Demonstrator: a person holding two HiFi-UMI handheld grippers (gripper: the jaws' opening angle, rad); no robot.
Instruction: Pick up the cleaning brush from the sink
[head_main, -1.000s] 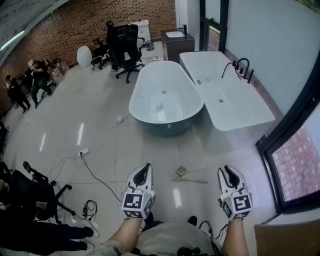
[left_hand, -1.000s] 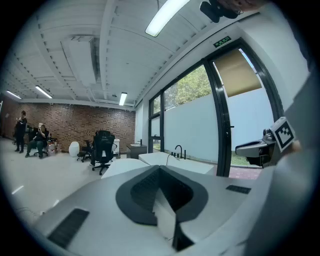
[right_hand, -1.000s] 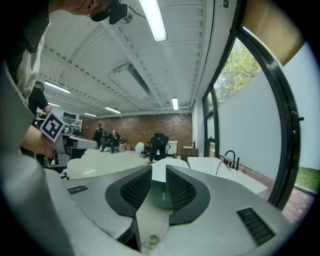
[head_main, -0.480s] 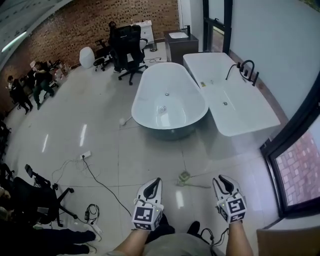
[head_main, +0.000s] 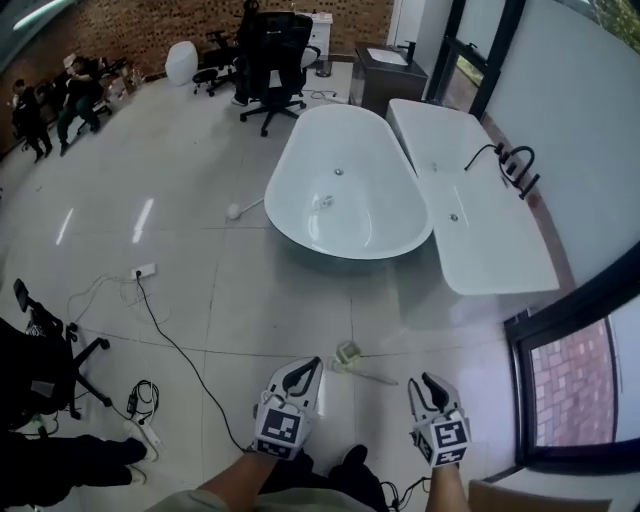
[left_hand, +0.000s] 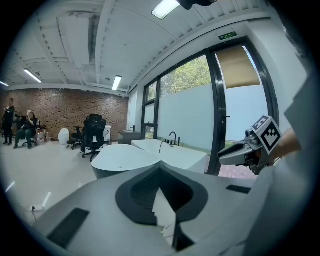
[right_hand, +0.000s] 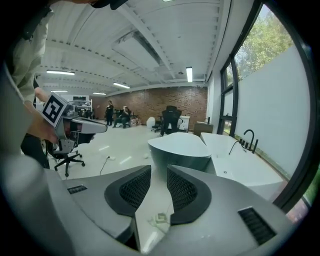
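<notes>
The fingers (right_hand: 134, 189) of our right gripper (head_main: 422, 388) have just been spreading, released with nothing between them; our left gripper (head_main: 306, 372) is clenched and empty. Both sit lower and closer together than a second ago. The cleaning brush (head_main: 350, 360) lies on the floor tiles (head_main: 230, 300) just ahead, between them, with the oval tub (head_main: 372, 172) nearer now.

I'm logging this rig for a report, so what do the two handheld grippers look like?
The left gripper and right gripper are matching pale grey shells with black ribbed pads, tapering to pointed tips. Each carries a white cube with black square markers. No sleeves show on the forearms. The right one's jaws have just been opening, with nothing between them.
</notes>
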